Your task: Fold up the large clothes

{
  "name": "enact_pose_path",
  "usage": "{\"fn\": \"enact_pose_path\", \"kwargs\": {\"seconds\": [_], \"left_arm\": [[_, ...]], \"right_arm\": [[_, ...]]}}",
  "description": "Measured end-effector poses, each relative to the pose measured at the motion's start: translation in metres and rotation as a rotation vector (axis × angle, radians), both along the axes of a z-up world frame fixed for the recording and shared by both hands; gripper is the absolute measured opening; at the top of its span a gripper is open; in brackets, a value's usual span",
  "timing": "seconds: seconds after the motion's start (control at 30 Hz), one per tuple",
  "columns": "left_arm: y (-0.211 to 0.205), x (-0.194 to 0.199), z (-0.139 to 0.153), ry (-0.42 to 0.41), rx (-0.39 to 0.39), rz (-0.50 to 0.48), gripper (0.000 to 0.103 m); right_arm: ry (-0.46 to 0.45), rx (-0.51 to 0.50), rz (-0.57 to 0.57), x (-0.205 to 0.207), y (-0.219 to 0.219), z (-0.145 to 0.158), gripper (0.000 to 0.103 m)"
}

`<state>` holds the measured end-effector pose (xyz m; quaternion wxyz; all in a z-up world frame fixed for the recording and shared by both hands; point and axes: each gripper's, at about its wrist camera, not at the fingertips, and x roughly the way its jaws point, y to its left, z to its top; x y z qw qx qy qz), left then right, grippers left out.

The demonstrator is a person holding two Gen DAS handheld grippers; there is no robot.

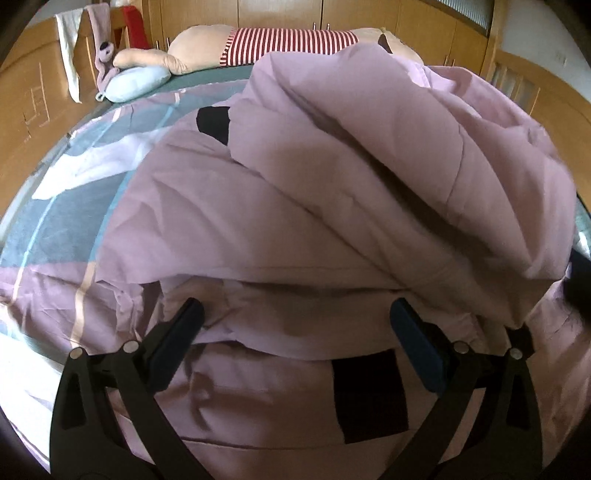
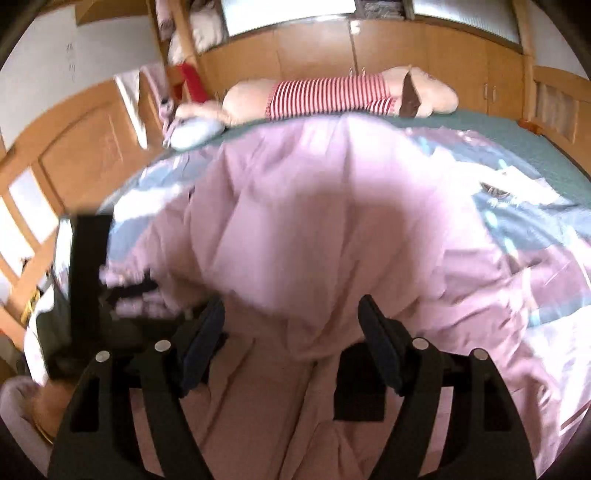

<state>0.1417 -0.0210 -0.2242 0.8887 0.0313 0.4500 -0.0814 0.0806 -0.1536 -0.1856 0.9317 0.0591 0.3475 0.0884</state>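
Lilac cotton garment with black rectangular patches lies heaped on the bed, its long ridge running from the near edge toward the far edge, where a striped plush toy lies. Left claw stands apart over the near folds, gripping nothing. Right claw likewise stands apart, cloth between its fingers unpressed.

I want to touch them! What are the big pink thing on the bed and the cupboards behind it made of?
The big pink garment looks like thin woven cloth, maybe cotton: matte, with sharp creases and soft folds. The light brown cupboards behind the bed look like wood or wood veneer, smooth with a slight sheen; which of the two cannot be told.
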Motion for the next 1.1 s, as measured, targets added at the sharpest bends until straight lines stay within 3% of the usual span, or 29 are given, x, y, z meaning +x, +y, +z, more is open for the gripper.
{"fn": "enact_pose_path", "kwargs": {"seconds": [0.17, 0.23, 0.33, 0.4, 0.47, 0.6, 0.7, 0.73, 0.87, 0.97, 1.1], "left_arm": [[0.003, -0.005, 0.007, -0.017, -0.02, 0.012, 0.101], [0.008, -0.003, 0.007, -0.01, -0.045, 0.028, 0.101], [0.016, 0.0, 0.007, -0.003, -0.085, 0.048, 0.101], [0.022, 0.0, 0.01, -0.013, -0.108, 0.066, 0.101], [0.025, 0.003, 0.012, -0.013, -0.116, 0.078, 0.101], [0.028, 0.009, 0.005, 0.013, -0.101, 0.099, 0.101], [0.028, 0.008, 0.005, 0.01, -0.097, 0.101, 0.101], [0.027, 0.009, 0.002, 0.017, -0.088, 0.101, 0.101], [0.016, 0.013, -0.011, 0.045, 0.012, 0.083, 0.101], [0.013, 0.012, -0.014, 0.042, 0.045, 0.082, 0.101], [0.017, 0.013, -0.015, 0.046, 0.009, 0.083, 0.101]], "right_arm": [[-0.107, -0.024, -0.021, 0.014, 0.003, 0.026, 0.076], [-0.099, -0.075, -0.04, 0.03, 0.0, 0.025, 0.076], [0.08, -0.133, -0.035, 0.077, -0.007, -0.016, 0.076], [0.228, -0.134, -0.04, 0.088, -0.018, -0.065, 0.078], [0.186, -0.137, -0.043, 0.083, -0.021, -0.082, 0.08], [0.191, -0.131, -0.052, 0.082, -0.021, -0.075, 0.08], [0.065, -0.063, -0.069, 0.061, -0.031, -0.049, 0.079], [-0.004, -0.107, -0.113, 0.048, -0.034, -0.044, 0.08], [0.171, -0.15, -0.068, 0.067, -0.028, -0.084, 0.093], [0.165, -0.203, -0.068, 0.07, -0.022, -0.088, 0.096], [0.158, -0.176, -0.059, 0.07, -0.022, -0.089, 0.1]]}}
